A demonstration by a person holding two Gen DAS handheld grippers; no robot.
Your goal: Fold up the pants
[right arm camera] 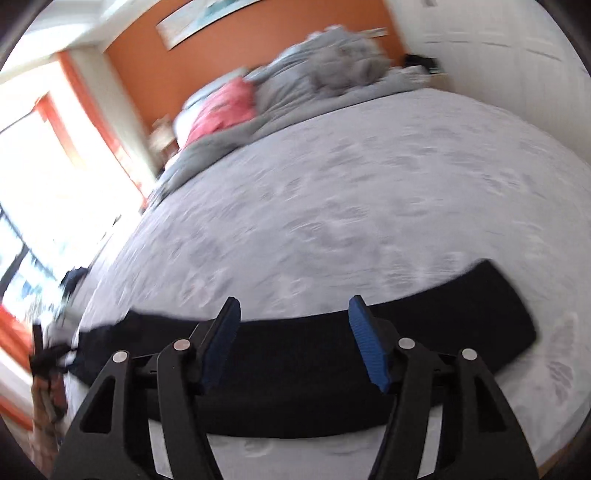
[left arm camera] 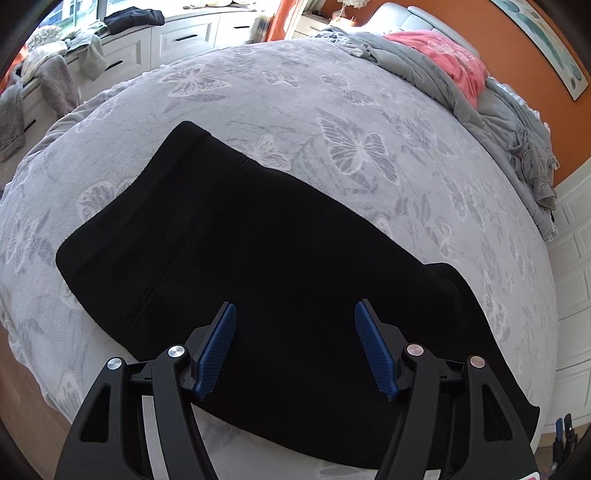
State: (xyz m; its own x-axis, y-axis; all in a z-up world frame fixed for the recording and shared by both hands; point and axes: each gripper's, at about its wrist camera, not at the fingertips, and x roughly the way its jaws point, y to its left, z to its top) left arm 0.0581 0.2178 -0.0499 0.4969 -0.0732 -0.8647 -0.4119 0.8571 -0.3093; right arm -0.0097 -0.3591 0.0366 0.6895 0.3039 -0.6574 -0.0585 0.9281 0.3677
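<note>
Black pants (left arm camera: 258, 240) lie flat on the grey butterfly-print bedspread (left arm camera: 332, 110), folded lengthwise, running from the upper left to the lower right of the left wrist view. My left gripper (left arm camera: 294, 310) is open and empty, hovering above the pants near the bed's near edge. In the blurred right wrist view the pants (right arm camera: 303, 354) stretch as a long dark band across the bed (right arm camera: 351, 184). My right gripper (right arm camera: 293, 306) is open and empty above their middle.
A heap of grey bedding (left arm camera: 491, 110) with a pink garment (left arm camera: 447, 59) lies at the head of the bed. White drawers (left arm camera: 184, 37) with piled clothes stand beyond the bed's far side. An orange wall (right arm camera: 258, 33) and a bright window (right arm camera: 55, 184) are behind.
</note>
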